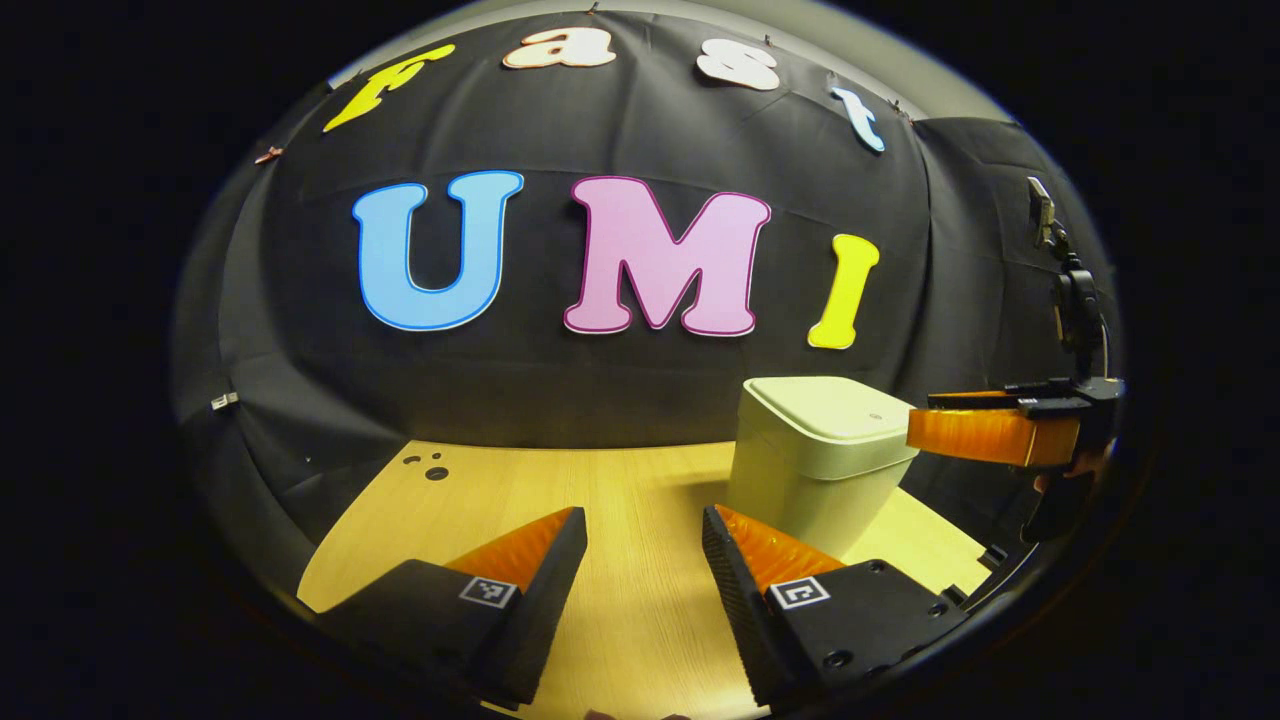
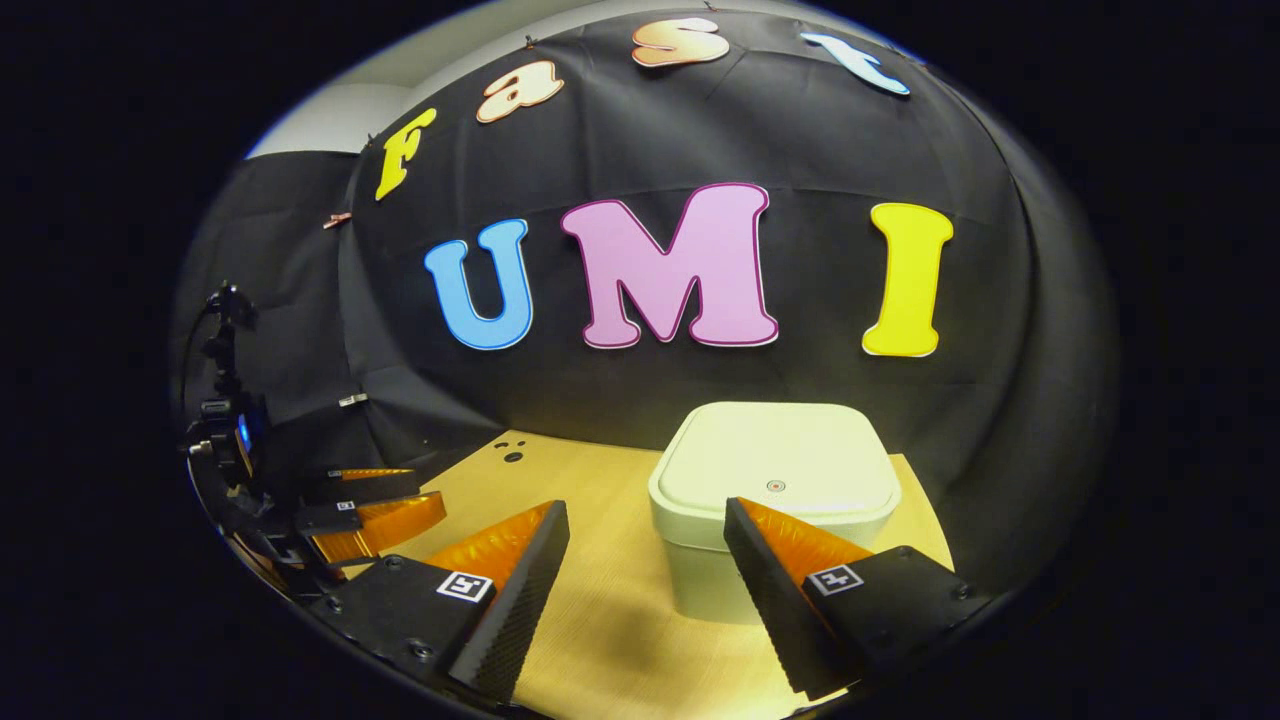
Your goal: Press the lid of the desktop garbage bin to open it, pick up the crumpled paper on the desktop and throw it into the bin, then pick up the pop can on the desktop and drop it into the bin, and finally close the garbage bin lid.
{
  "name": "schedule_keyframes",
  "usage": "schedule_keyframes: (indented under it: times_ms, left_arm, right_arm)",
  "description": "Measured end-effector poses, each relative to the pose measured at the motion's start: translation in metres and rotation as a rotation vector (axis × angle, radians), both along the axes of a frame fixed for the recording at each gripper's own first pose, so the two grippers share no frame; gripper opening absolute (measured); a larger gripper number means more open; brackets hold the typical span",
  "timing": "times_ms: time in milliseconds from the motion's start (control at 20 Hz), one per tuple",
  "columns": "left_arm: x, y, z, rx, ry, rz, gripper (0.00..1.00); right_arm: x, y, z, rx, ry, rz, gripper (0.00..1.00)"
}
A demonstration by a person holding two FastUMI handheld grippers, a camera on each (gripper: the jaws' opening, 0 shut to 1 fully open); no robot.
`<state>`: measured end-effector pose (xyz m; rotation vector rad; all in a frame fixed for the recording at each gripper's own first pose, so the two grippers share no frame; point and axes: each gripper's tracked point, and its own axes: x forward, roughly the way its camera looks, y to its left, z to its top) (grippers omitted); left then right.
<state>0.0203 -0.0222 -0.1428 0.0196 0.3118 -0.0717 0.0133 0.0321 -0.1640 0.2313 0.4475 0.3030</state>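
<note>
The bin (image 2: 775,500) is a pale cream box with rounded corners — squarish, standing upright on the light wooden tabletop (image 2: 610,610), toward its far right part and near the black cloth wall. Its lid (image 2: 770,455) is shut, lying flat and flush on the rim, with a small round button (image 2: 774,486) near the front edge. In the left gripper view the bin (image 1: 815,470) narrows slightly toward its base.
</note>
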Motion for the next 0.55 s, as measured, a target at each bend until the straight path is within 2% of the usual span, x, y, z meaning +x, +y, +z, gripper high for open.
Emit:
schedule_keyframes:
  times_ms: [550]
  left_arm:
    - [-0.001,0.0,-0.003,0.009,0.006,-0.01,0.77]
  right_arm:
    - [-0.013,0.002,-0.021,-0.003,0.04,-0.015,0.98]
